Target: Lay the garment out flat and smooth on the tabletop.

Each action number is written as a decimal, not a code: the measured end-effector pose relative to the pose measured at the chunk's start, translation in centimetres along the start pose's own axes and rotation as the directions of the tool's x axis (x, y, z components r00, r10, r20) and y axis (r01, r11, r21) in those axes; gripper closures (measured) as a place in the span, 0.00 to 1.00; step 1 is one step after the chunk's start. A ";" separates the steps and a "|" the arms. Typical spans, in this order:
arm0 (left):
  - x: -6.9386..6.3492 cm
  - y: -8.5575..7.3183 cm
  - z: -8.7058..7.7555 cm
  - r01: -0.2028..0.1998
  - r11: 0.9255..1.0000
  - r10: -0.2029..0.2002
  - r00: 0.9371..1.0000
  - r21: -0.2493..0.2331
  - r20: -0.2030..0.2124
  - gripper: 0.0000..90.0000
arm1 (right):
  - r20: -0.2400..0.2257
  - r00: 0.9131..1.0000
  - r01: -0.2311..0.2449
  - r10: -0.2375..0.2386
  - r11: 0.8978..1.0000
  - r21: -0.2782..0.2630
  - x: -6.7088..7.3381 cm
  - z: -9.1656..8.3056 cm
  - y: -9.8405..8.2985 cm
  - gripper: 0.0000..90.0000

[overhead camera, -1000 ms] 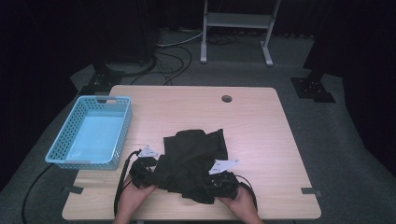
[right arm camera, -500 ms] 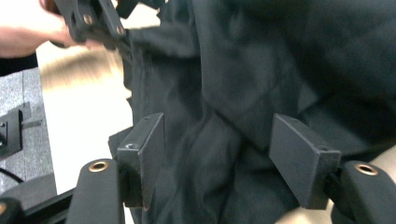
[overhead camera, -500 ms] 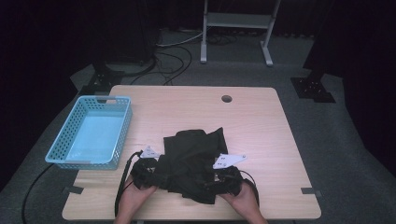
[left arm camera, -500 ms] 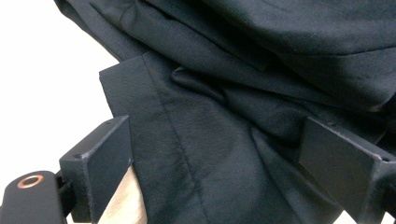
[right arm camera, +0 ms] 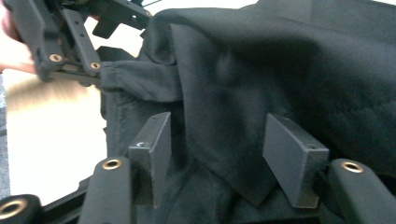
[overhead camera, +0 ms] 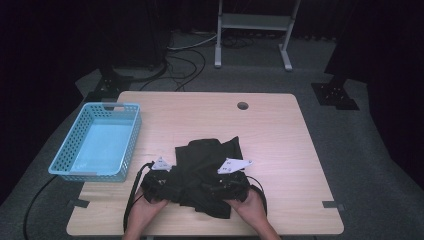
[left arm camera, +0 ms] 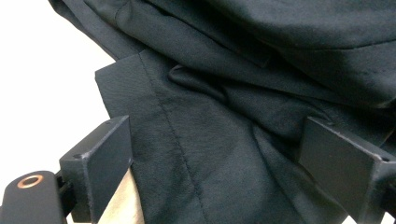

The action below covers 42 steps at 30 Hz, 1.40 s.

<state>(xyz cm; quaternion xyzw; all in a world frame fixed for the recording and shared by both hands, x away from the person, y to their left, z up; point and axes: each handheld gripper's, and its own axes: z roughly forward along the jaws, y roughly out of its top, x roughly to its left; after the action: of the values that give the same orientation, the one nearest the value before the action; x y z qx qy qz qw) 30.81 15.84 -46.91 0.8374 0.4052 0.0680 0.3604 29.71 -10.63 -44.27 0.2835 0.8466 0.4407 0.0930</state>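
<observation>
A black cloth lies crumpled on the near middle of the wooden table. My left gripper sits at its left edge. In the left gripper view, that gripper stands open with flat cloth spread between its wide jaws. My right gripper is at the cloth's near right side. Its jaws have just been closing and stand apart, with a hanging fold of cloth between them that the pads do not press. The left gripper shows at the top left of the right gripper view.
A light blue plastic basket stands empty on the table's left side. A round cable hole sits near the far edge. Cables trail from both grippers off the near edge. A metal stand and cables lie on the floor beyond.
The right gripper has risen a little and shifted over the cloth, lifting the near part of the fabric. The left gripper has stayed put.
</observation>
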 end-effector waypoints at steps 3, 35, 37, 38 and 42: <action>0.0 0.0 0.0 -0.007 1.000 0.007 1.000 0.004 -0.004 0.11 | 0.006 1.000 0.002 -0.002 1.000 0.003 -0.1 0.3 0.0 0.52; -0.3 0.1 0.2 -0.018 1.000 0.019 0.999 0.020 -0.031 0.11 | 0.009 0.998 -0.056 0.057 0.998 -0.013 -2.0 -3.0 -1.6 0.97; -0.4 0.1 0.2 -0.019 1.000 0.020 0.999 0.019 -0.032 0.11 | 0.018 0.998 -0.059 0.059 0.998 -0.017 -2.2 -3.5 -1.8 0.97; -0.4 0.1 0.2 -0.020 1.000 0.021 0.999 0.019 -0.033 0.11 | 0.021 0.998 -0.061 0.061 0.998 -0.017 -2.3 -3.8 -1.9 0.97; -0.3 0.1 0.1 -0.013 1.000 0.013 0.999 0.016 -0.031 0.11 | 0.035 0.997 -0.075 0.075 0.997 -0.020 -2.8 -4.6 -2.4 0.97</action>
<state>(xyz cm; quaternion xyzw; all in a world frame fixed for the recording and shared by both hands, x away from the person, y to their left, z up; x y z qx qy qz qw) 30.70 15.51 -46.88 0.8417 0.4057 0.0802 0.3471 29.17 -16.52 -43.71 0.3220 0.8294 0.4467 0.0940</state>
